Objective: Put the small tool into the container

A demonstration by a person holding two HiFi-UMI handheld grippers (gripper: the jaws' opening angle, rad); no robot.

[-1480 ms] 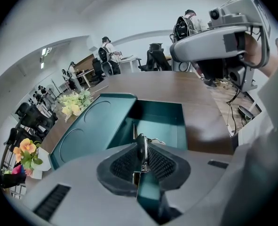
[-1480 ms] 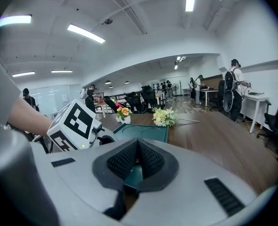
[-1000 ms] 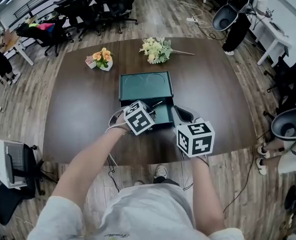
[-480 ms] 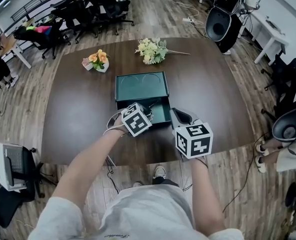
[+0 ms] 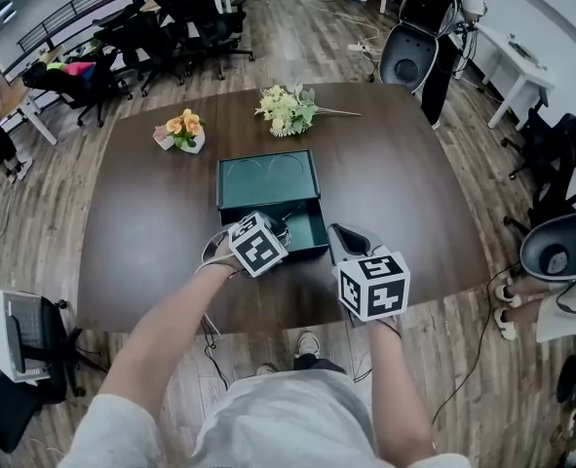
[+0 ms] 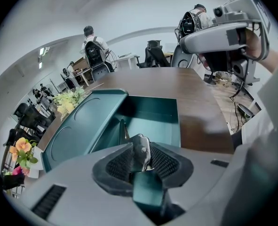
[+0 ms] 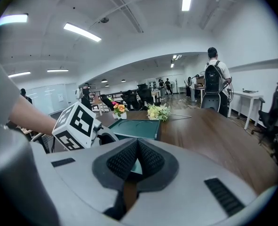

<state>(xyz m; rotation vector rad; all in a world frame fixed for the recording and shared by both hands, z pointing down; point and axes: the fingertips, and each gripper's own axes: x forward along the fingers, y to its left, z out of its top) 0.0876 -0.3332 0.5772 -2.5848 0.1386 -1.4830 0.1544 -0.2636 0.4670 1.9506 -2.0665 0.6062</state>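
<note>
On the dark table (image 5: 395, 164), an open green container (image 5: 310, 230): lid (image 5: 266, 176) laid flat on the far side, compartment toward the person. Over the compartment's near left corner, the left hand-held gripper (image 5: 282, 226), with the small tool (image 6: 140, 153), a bit of bright metal, standing in the narrow gap between its jaws, ribbed pads close against both its sides. Not yet down in the compartment; past the jaws, bare green floor and the lid's two round recesses. Just right of the container, the right hand-held gripper (image 5: 346, 234), aimed across the table toward the lid, jaws together at the tips and empty. Farther back on the table, a white bouquet (image 5: 286, 108) and a small bunch of orange flowers (image 5: 180, 130), both well apart from the container. Around the table, office chairs (image 5: 409, 57) and people standing.
</note>
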